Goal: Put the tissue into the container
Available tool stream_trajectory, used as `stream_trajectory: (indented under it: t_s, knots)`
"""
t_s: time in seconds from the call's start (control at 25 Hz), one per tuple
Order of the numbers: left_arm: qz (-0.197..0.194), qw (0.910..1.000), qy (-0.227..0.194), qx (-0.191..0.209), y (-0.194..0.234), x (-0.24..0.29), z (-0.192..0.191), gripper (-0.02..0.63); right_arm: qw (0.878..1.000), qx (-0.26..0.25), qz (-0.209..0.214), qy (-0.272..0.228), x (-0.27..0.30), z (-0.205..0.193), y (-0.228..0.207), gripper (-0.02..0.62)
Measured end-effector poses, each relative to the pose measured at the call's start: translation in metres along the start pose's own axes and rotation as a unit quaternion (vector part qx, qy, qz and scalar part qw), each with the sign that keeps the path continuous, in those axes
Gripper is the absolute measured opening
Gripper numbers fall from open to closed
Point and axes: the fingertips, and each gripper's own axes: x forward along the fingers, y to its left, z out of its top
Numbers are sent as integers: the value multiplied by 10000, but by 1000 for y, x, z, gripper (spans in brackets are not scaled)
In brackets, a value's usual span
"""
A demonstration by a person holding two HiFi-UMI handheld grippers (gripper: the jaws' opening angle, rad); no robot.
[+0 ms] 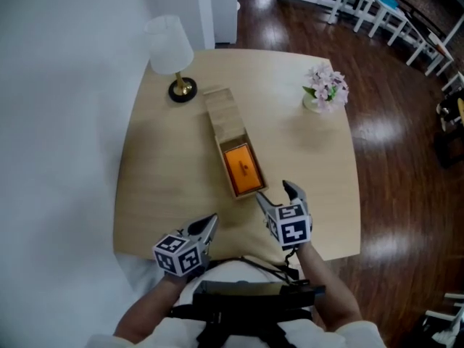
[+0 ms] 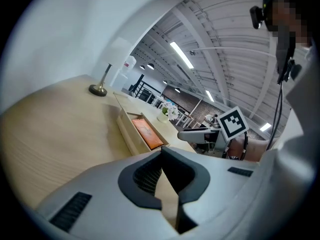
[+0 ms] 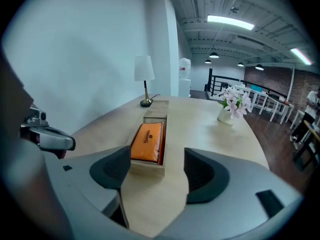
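Observation:
An orange tissue pack (image 1: 243, 167) lies inside the near end of a long wooden container (image 1: 223, 114) in the middle of the table; the far end looks covered by a wooden lid. In the right gripper view the pack (image 3: 148, 140) sits just beyond my open right gripper (image 3: 152, 166), with nothing between the jaws. In the head view that right gripper (image 1: 275, 193) hovers just off the container's near right corner. My left gripper (image 1: 209, 225) is near the table's front edge, jaws together and holding nothing. From the left gripper (image 2: 161, 156) view the container (image 2: 127, 131) lies ahead.
A white-shaded lamp (image 1: 172, 49) stands at the table's far left and a pot of pink flowers (image 1: 325, 89) at the far right. A pale wall runs along the left. Dark wooden floor (image 1: 406, 165) surrounds the table, with white furniture (image 1: 377, 9) beyond.

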Motion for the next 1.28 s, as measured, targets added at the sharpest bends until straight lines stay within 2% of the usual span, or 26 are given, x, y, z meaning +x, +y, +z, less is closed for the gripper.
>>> stream_trajectory:
  t_s: [0.12, 0.4, 0.56, 0.84, 1.28]
  knots:
    - [-122, 9998, 142, 17, -7, 2, -1, -3, 9997, 199, 124, 0, -21, -14, -3, 220]
    - [-387, 9989, 187, 183, -32, -2, 8, -5, 9999, 123, 28, -4, -67, -46, -6, 3]
    - [-470, 9983, 152, 304, -46, -7, 15, -5, 9997, 59, 104, -220, -79, -48, -4, 2]
    - [-473, 9971, -63, 588, -64, -5, 27, -5, 9977, 290, 538, -300, -86, -43, 1, 0]
    - [-567, 9942, 132, 902, -81, 6, 15, -5, 9963, 311, 681, -428, -81, -33, 7, -3]
